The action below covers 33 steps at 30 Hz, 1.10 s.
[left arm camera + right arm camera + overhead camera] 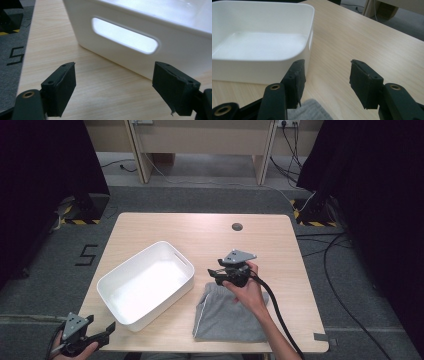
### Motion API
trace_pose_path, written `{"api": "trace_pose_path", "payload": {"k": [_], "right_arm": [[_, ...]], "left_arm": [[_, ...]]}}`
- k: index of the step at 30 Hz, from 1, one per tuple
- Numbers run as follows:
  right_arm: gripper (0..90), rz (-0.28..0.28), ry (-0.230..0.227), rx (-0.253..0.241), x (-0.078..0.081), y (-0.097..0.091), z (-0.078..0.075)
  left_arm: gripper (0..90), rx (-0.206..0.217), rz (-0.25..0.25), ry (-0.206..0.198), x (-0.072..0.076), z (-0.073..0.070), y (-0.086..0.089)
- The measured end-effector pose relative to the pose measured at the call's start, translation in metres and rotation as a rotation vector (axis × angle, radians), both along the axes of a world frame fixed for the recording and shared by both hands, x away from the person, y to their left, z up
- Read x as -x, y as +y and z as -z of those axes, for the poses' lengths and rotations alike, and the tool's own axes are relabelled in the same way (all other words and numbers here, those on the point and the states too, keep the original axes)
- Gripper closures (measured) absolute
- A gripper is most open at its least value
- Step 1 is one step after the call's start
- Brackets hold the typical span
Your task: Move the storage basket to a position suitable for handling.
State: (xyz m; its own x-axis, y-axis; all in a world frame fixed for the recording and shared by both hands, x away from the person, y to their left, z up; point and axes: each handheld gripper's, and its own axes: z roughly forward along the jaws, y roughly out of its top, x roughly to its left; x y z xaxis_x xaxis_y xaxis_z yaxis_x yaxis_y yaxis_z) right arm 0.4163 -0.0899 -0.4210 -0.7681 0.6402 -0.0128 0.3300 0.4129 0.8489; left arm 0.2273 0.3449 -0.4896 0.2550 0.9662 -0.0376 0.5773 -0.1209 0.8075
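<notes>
Open tongs [113, 87] face the white bin's [180, 50] handle slot [125, 35] over the table [105, 85].

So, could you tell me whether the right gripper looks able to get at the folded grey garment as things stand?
Probably yes: the right gripper hangs open just above the top edge of the folded grey garment, with nothing lying between them, and the white plastic bin sits off to one side.

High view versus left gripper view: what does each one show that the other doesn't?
The high view alone shows the folded grey shorts, the right gripper above them, and the whole table with carpet around it. The left gripper view alone gives a close look at the bin's handle slot between open black jaws. Both show the white bin, the wooden tabletop and the floor's "5" mark.
</notes>
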Motion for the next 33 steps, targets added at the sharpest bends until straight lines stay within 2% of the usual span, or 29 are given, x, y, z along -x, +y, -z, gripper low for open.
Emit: {"api": "trace_pose_path", "payload": {"k": [7,13,15,17,21,23,25,28,33], "right_arm": [[48.3,-0.025,0.019,-0.002,-0.015,0.017,-0.004],[50.0,-0.052,0.030,-0.003,-0.023,0.031,-0.003],[50.4,-0.067,0.033,0.017,-0.027,0.038,0.001],[51.5,-0.081,0.046,0.012,-0.029,0.042,0.004],[53.1,-0.091,0.057,0.018,-0.034,0.048,0.008],[54.1,-0.099,0.100,-0.002,-0.039,0.052,0.015],[54.3,-0.107,0.114,-0.012,-0.042,0.054,0.019],[55.1,-0.107,0.110,0.004,-0.044,0.057,0.020],[58.0,-0.101,0.103,0.044,-0.048,0.059,0.020]], "left_arm": [[18.6,-0.007,0.035,-0.007,0.008,0.001,-0.010],[18.6,0.009,0.076,-0.025,0.012,0.002,-0.024],[18.7,0.013,0.090,-0.025,0.010,0.002,-0.028],[18.1,0.028,0.113,-0.023,0.007,0.004,-0.034],[20.1,0.023,0.131,-0.032,0.005,0.004,-0.041],[20.6,0.023,0.148,-0.033,0.002,0.003,-0.045],[19.5,0.016,0.151,-0.034,-0.002,0.003,-0.047],[19.0,-0.003,0.152,-0.039,-0.010,-0.001,-0.049],[19.4,0.001,0.156,-0.040,-0.024,-0.005,-0.054]]}}
